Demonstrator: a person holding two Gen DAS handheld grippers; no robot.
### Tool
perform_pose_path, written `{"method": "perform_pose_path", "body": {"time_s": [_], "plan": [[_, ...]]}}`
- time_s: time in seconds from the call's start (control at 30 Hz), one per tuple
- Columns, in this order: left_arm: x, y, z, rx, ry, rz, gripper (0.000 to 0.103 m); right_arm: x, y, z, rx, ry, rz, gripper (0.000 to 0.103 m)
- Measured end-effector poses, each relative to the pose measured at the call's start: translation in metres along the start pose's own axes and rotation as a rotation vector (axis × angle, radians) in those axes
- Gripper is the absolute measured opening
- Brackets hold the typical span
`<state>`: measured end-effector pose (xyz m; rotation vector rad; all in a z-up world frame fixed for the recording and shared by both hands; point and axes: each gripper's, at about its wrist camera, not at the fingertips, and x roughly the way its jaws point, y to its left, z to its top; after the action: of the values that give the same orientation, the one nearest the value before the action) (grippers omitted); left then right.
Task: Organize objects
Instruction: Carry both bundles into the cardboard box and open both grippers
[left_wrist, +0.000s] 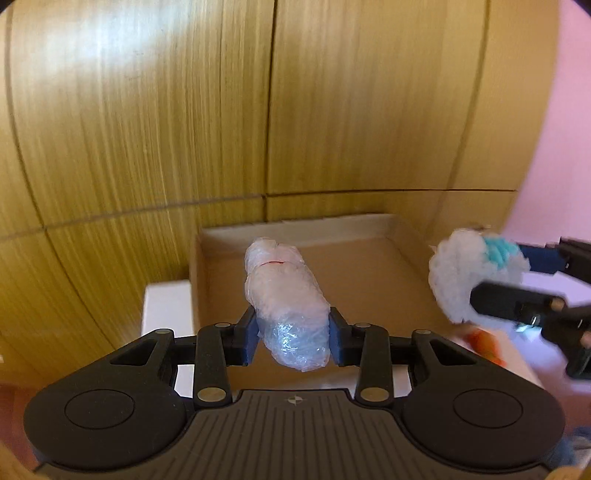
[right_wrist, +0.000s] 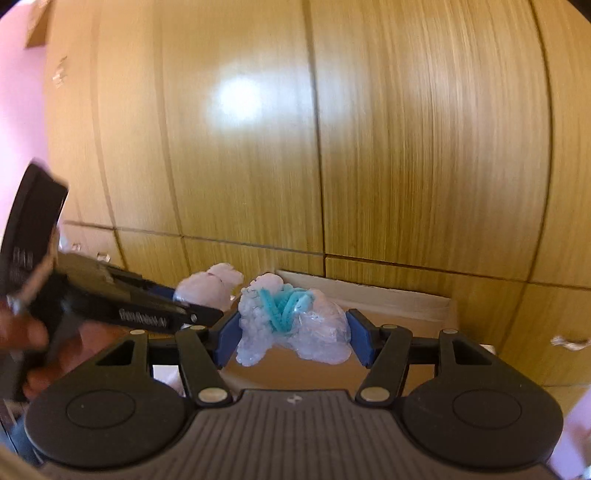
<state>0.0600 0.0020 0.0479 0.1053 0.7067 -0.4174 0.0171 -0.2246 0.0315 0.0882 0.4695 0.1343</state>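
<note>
My left gripper (left_wrist: 293, 338) is shut on a white roll wrapped in clear plastic (left_wrist: 286, 291), held above an open cardboard box (left_wrist: 373, 280). The roll points away from me, its far end marked with a thin red line. My right gripper (right_wrist: 293, 339) is shut on a plastic bag of white fluffy stuff with turquoise pipe cleaners (right_wrist: 288, 314), above the same box (right_wrist: 399, 306). In the left wrist view that bag (left_wrist: 469, 269) hangs at the right, over the box's right wall. In the right wrist view the left gripper (right_wrist: 207, 314) and its roll (right_wrist: 210, 286) show at the left.
Wooden cabinet doors (left_wrist: 184, 110) fill the background right behind the box. A pink wall (left_wrist: 561, 147) lies to the right. A white surface (left_wrist: 166, 306) sits under the box, with something orange (left_wrist: 487, 345) on it near the right. A person's hand (right_wrist: 22, 332) holds the left gripper.
</note>
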Motion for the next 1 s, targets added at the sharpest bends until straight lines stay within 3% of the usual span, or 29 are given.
{"method": "perform_pose_path", "body": {"time_s": [0.13,0.27,0.43,0.7,0.8,0.97,1.0], "plan": [[0.053,0.02,0.02,-0.056,0.067,-0.029,0.044,0.062,-0.027,0.018,0.102,0.076,0.023,0.058],[0.096,0.025,0.032,-0.013,0.11,-0.006,0.044,0.115,-0.051,0.025,0.18,0.143,0.036,0.058],[0.136,0.023,0.037,0.076,0.169,0.038,0.045,0.162,-0.069,0.025,0.262,0.226,0.048,0.058],[0.185,0.03,0.04,0.131,0.246,0.068,0.047,0.21,-0.07,0.022,0.306,0.309,0.04,0.058],[0.191,0.029,0.038,0.151,0.248,0.087,0.052,0.219,-0.07,0.022,0.308,0.327,0.039,0.058],[0.18,0.027,0.038,0.161,0.208,0.095,0.086,0.222,-0.072,0.023,0.318,0.34,0.043,0.058],[0.175,0.026,0.038,0.167,0.191,0.102,0.087,0.222,-0.073,0.023,0.32,0.339,0.044,0.058]]}}
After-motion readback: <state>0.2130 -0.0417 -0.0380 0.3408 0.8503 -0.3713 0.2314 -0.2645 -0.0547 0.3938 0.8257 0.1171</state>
